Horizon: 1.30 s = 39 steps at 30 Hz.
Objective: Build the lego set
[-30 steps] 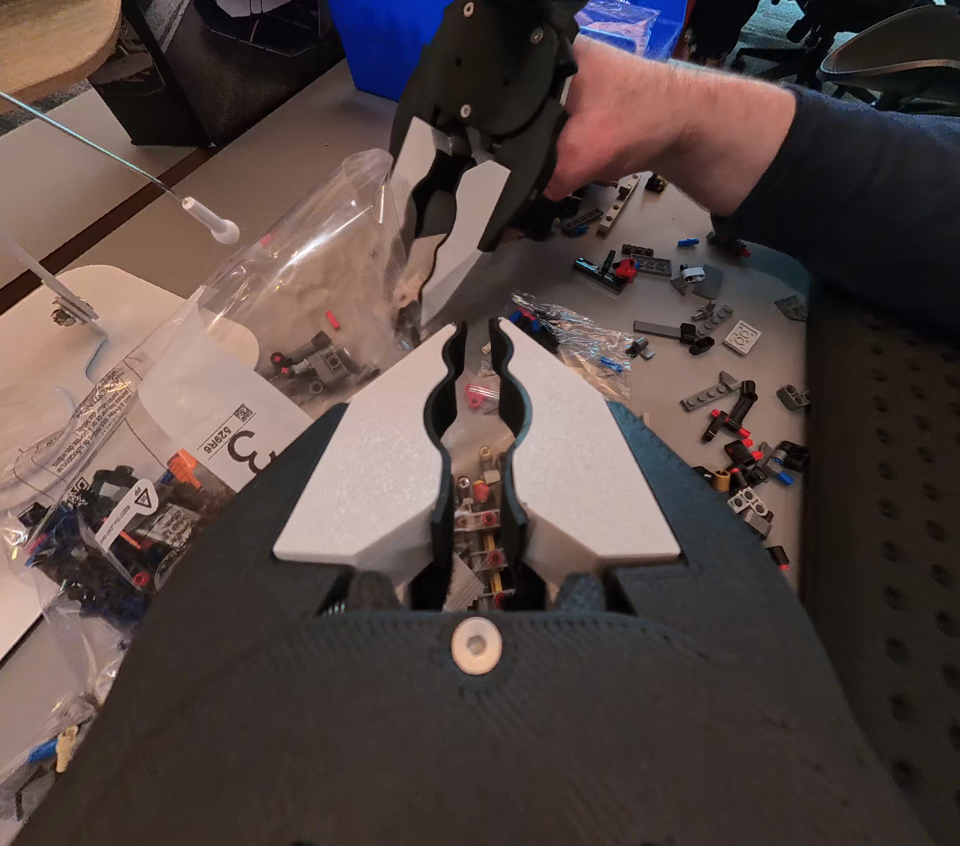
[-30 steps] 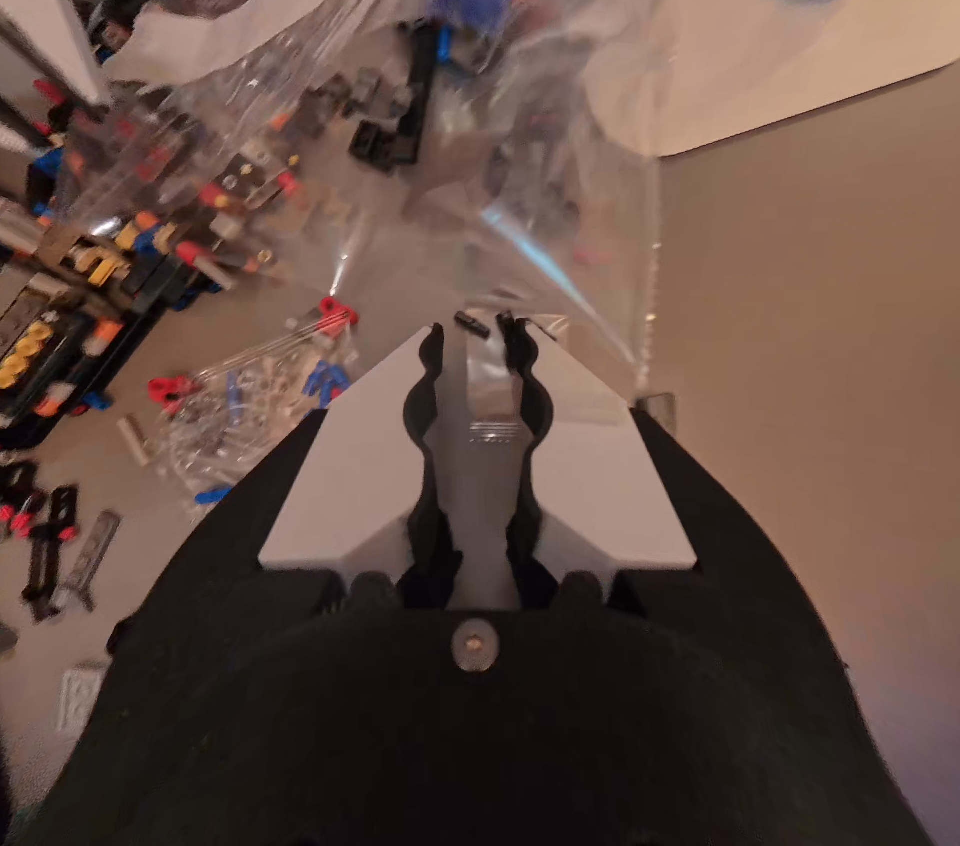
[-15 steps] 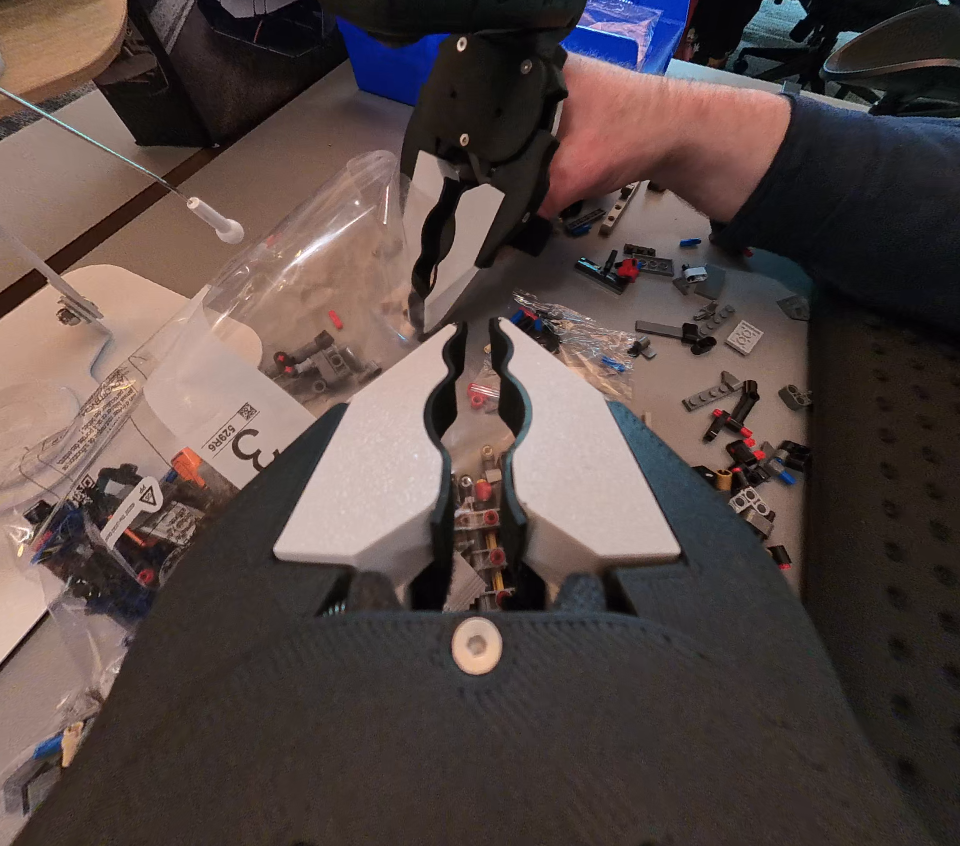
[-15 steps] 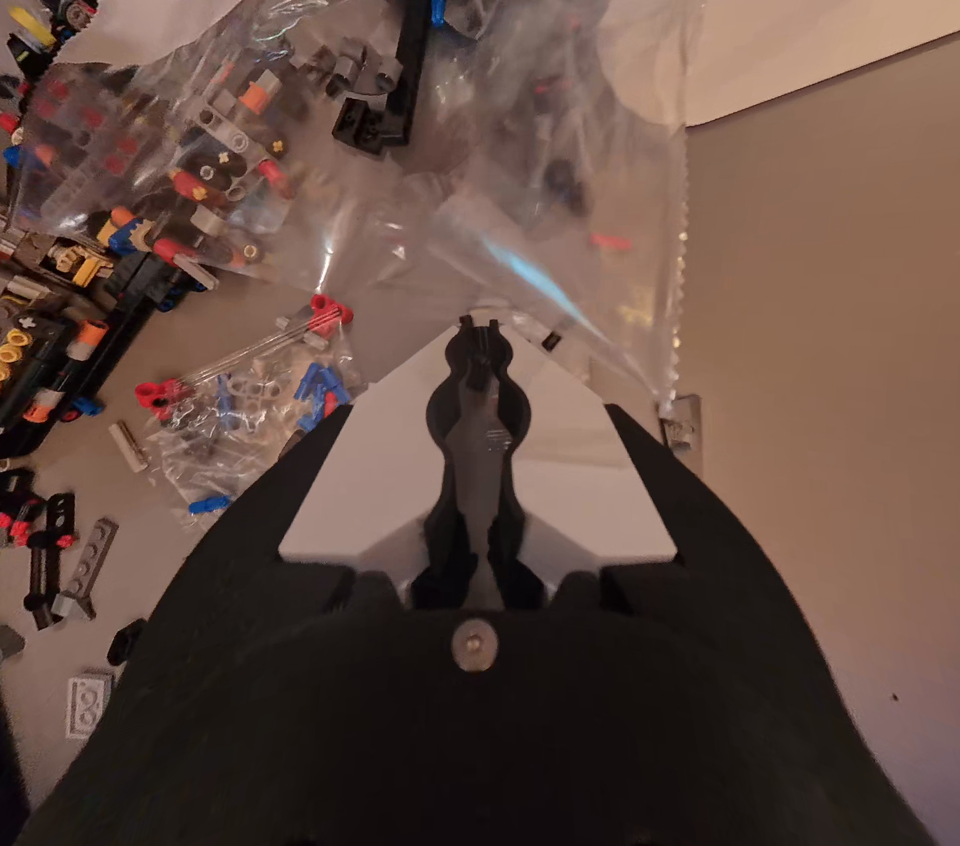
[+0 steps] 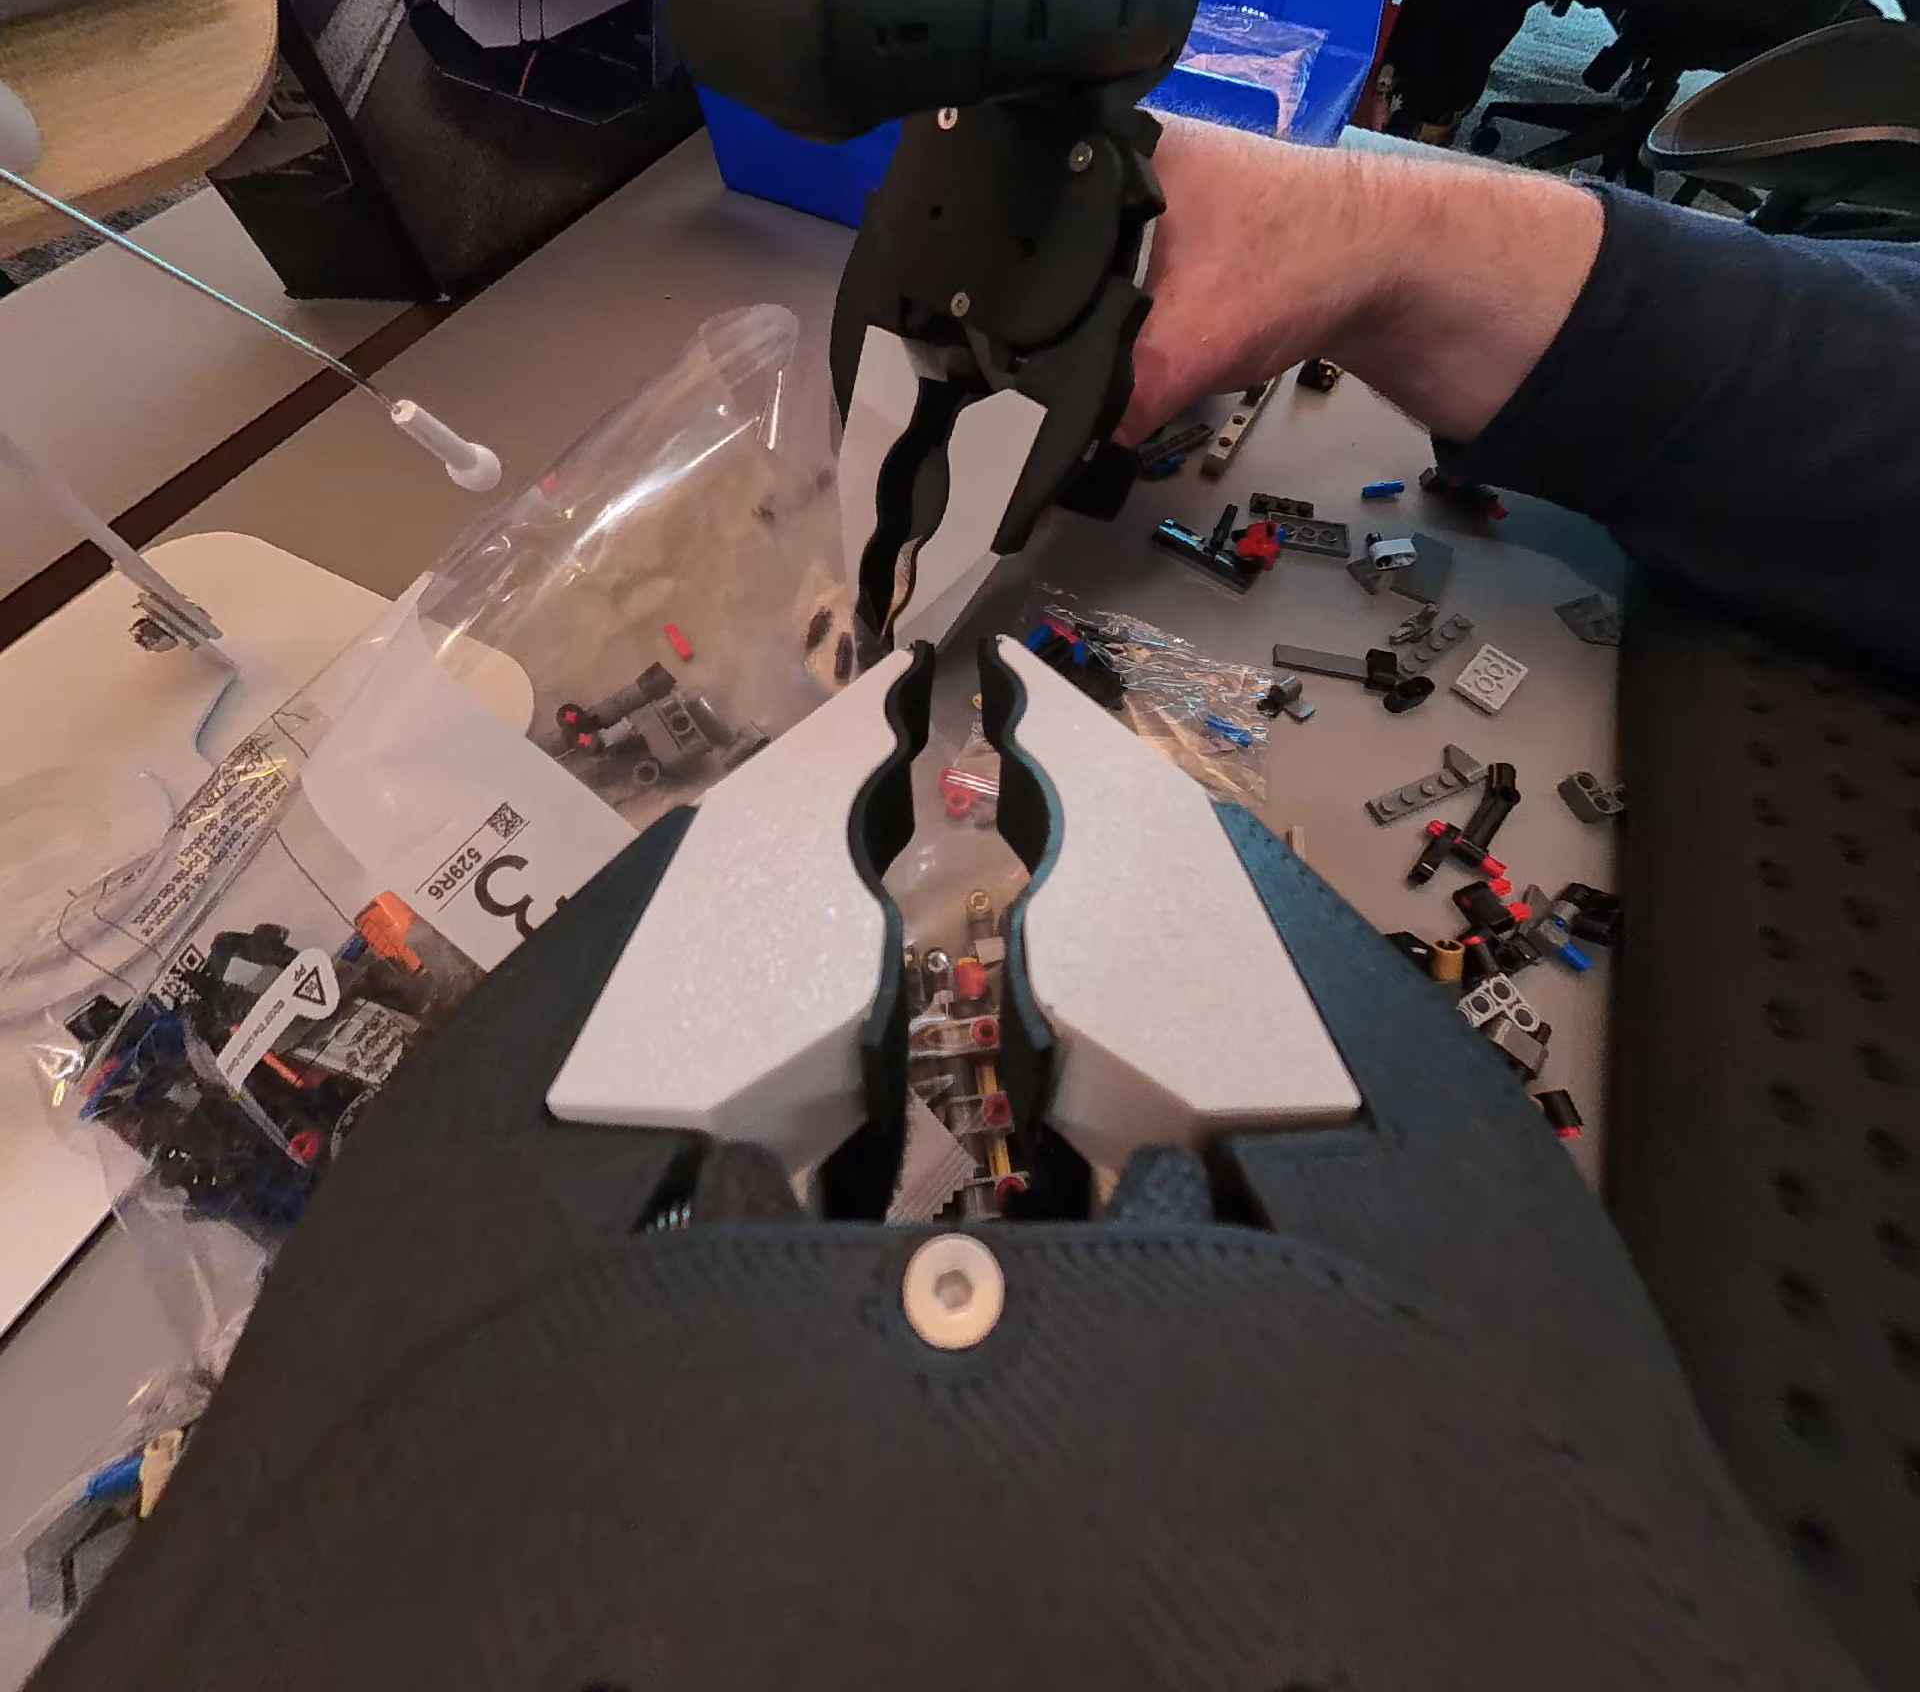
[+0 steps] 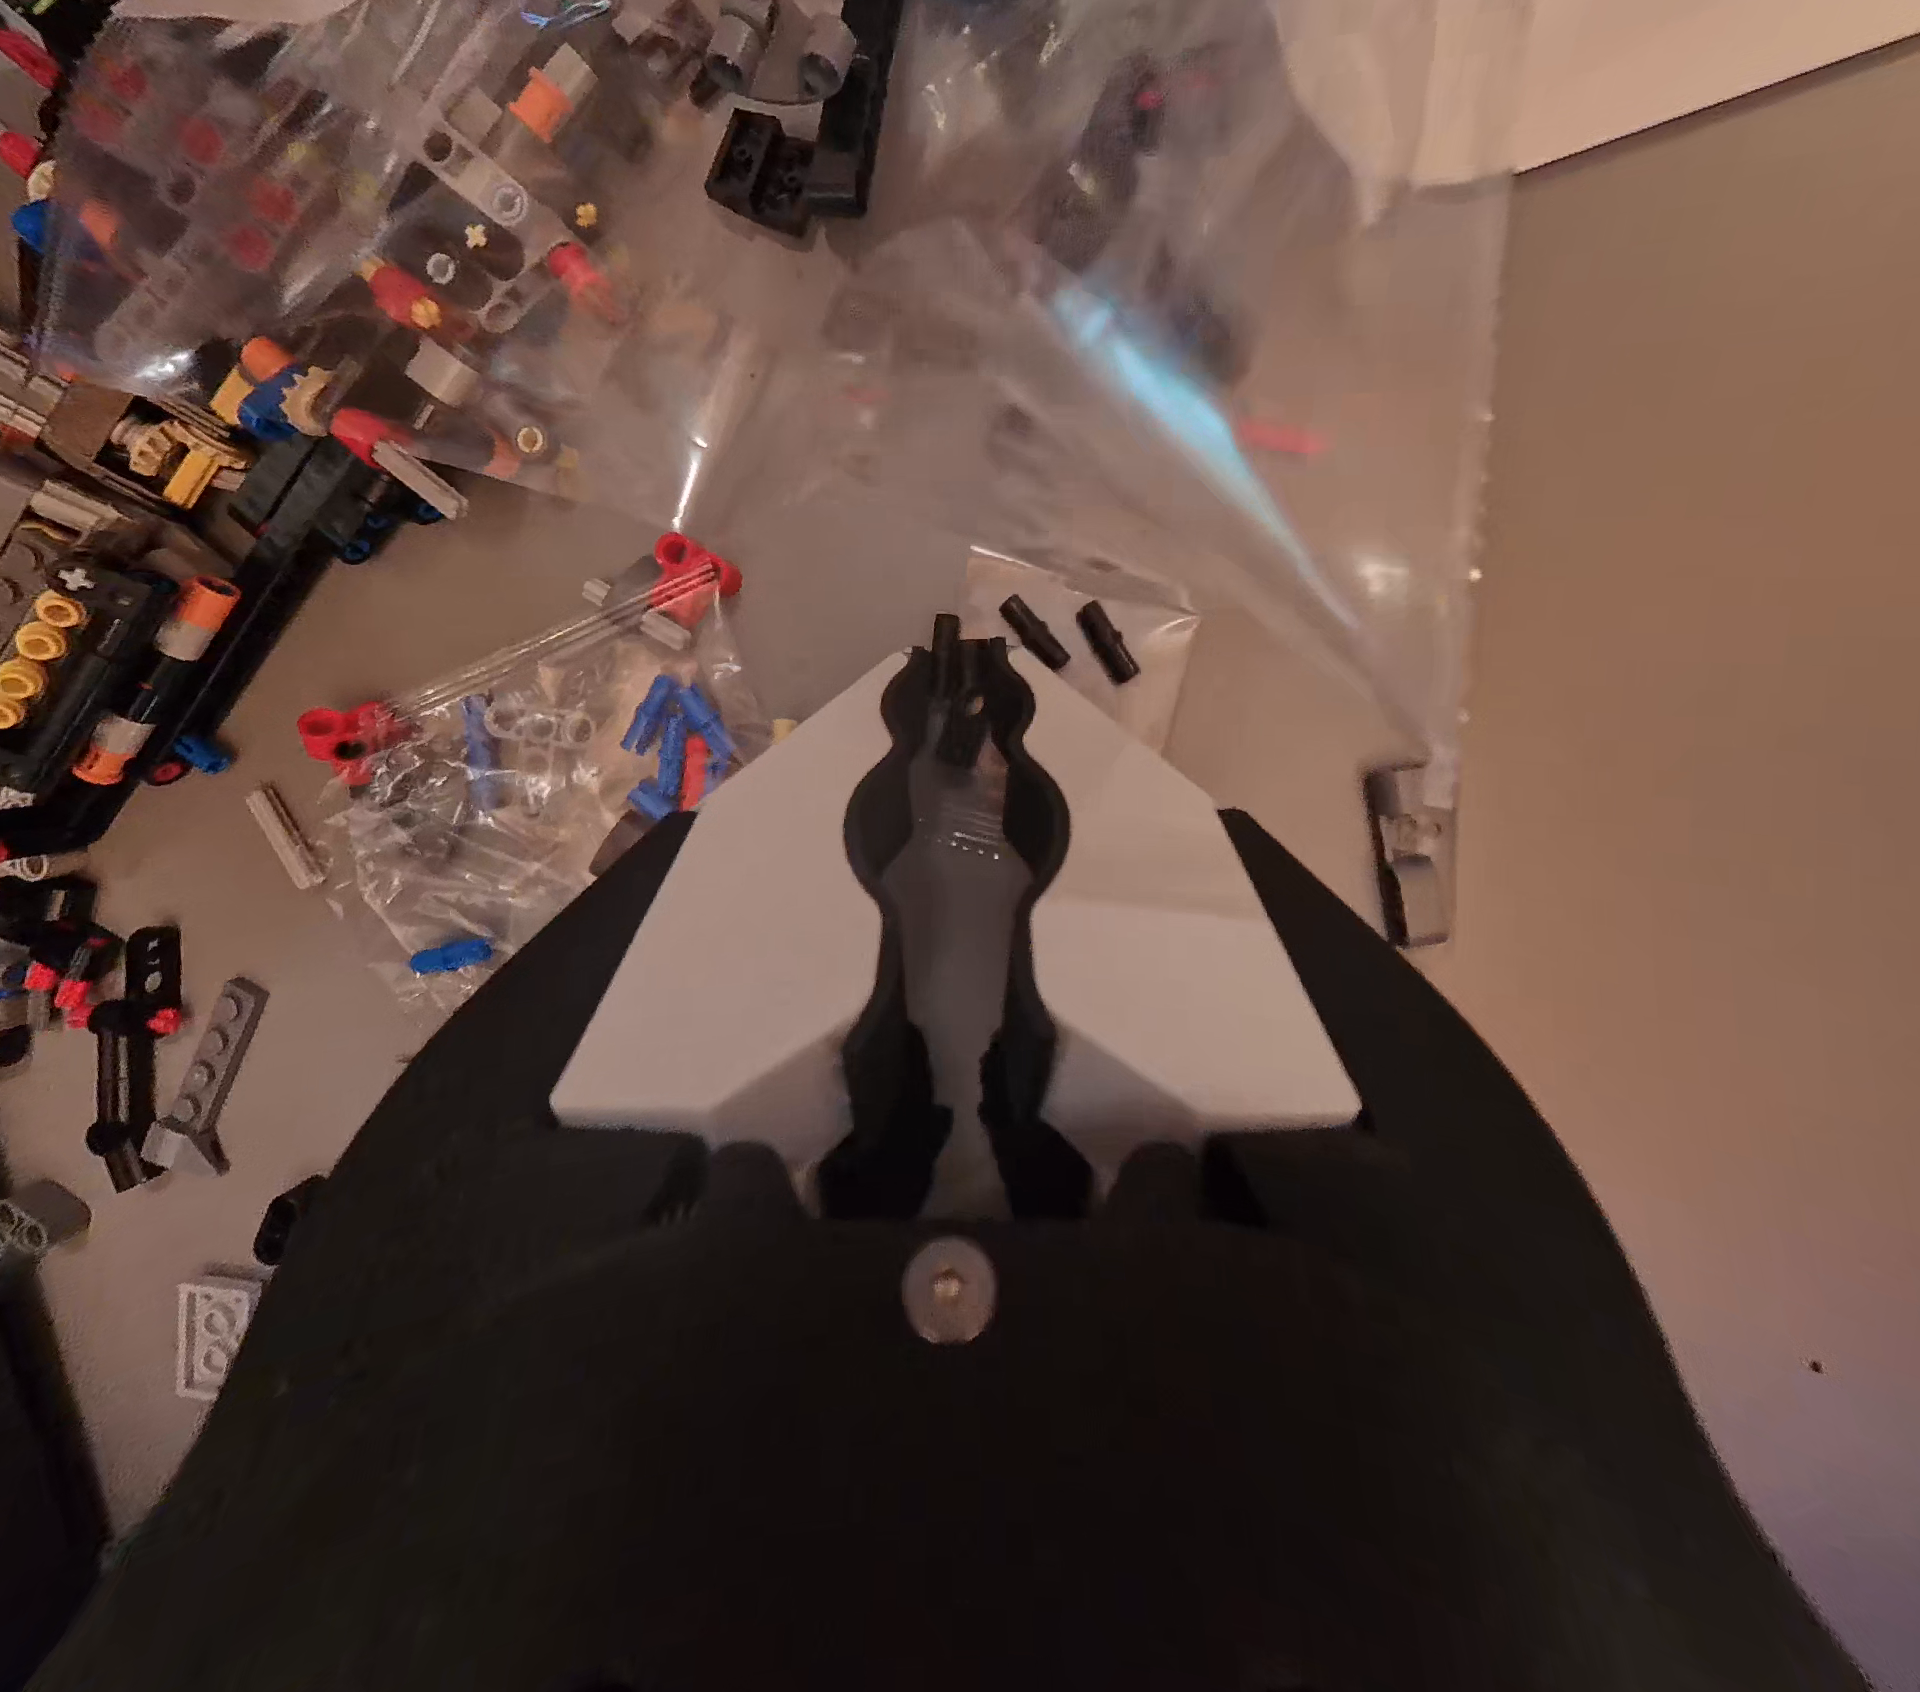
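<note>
We see our right gripper (image 6: pixel 961 676) clamped on a small black peg (image 6: pixel 951 692), short and round, just before two loose pegs (image 6: pixel 1070 636). Our left gripper (image 5: pixel 954 655) stands apart. The clear bag (image 6: pixel 1039 240) blurs its contents.

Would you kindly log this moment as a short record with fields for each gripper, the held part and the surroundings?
right gripper: shut on a small black pin
left gripper: open, holding nothing
spare pins: two black pins lying just beyond the right gripper's tips
large clear bag: on the table, lego parts inside
small clear bag: blue and red parts inside
loose pieces: scattered on the grey table
</note>
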Available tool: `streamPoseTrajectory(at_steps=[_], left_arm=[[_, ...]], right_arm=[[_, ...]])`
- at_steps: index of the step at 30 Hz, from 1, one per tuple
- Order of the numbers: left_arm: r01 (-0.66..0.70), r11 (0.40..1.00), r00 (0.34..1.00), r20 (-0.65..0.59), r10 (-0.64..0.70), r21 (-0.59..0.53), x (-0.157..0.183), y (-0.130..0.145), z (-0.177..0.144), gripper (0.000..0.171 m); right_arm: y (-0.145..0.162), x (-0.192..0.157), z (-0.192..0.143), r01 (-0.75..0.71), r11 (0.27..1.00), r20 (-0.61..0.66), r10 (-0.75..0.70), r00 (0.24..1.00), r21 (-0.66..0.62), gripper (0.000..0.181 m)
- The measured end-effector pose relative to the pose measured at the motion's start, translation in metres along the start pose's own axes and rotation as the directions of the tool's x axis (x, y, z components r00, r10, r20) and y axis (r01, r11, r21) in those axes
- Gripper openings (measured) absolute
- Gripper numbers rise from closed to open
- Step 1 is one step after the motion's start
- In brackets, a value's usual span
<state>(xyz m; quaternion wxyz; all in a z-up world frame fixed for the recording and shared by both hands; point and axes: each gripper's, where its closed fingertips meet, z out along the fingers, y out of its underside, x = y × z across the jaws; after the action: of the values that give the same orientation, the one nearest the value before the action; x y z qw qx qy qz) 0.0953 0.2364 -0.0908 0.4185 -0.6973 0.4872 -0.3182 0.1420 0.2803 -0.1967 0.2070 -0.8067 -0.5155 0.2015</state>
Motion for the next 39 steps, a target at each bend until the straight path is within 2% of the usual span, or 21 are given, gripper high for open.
streamPoseTrajectory(at_steps=[18,22,25,28,30,33,36,39], left_arm=[[-0.009,1.000,1.000,0.029,0.009,0.001,-0.006,-0.002,-0.005,0.007],[-0.111,0.994,0.970,0.219,0.108,0.000,-0.035,-0.014,-0.044,0.007],[-0.093,0.986,0.965,0.257,0.055,0.138,-0.048,-0.032,-0.086,0.006],[-0.016,0.974,0.966,0.253,-0.043,0.227,-0.072,-0.031,-0.113,0.007],[0.073,0.954,0.971,0.195,-0.134,0.292,-0.084,-0.028,-0.121,0.007],[0.199,0.903,0.962,0.101,-0.254,0.380,-0.095,-0.027,-0.127,0.009],[0.220,0.909,0.958,0.096,-0.269,0.355,-0.096,-0.018,-0.120,0.008],[0.182,0.932,0.962,0.139,-0.234,0.312,-0.093,-0.015,-0.114,0.008]], right_arm=[[-0.004,-0.019,-0.019,0.012,0.998,0.064,-0.016,0.998,0.063,0.004],[-0.008,-0.026,-0.026,0.016,0.995,0.098,-0.026,0.995,0.097,0.004],[-0.014,-0.033,-0.037,0.034,0.990,0.117,-0.051,0.992,0.140,0.004],[-0.027,-0.047,-0.054,0.063,0.975,0.141,-0.095,0.985,0.211,0.004],[-0.042,-0.059,-0.065,0.114,0.962,0.132,-0.151,0.980,0.247,0.004],[-0.080,-0.080,-0.073,0.191,0.929,0.089,-0.229,0.969,0.316,0.004],[-0.118,-0.090,-0.061,0.213,0.915,0.070,-0.251,0.965,0.342,0.004],[-0.130,-0.087,-0.035,0.215,0.941,0.079,-0.243,0.967,0.261,0.004]])
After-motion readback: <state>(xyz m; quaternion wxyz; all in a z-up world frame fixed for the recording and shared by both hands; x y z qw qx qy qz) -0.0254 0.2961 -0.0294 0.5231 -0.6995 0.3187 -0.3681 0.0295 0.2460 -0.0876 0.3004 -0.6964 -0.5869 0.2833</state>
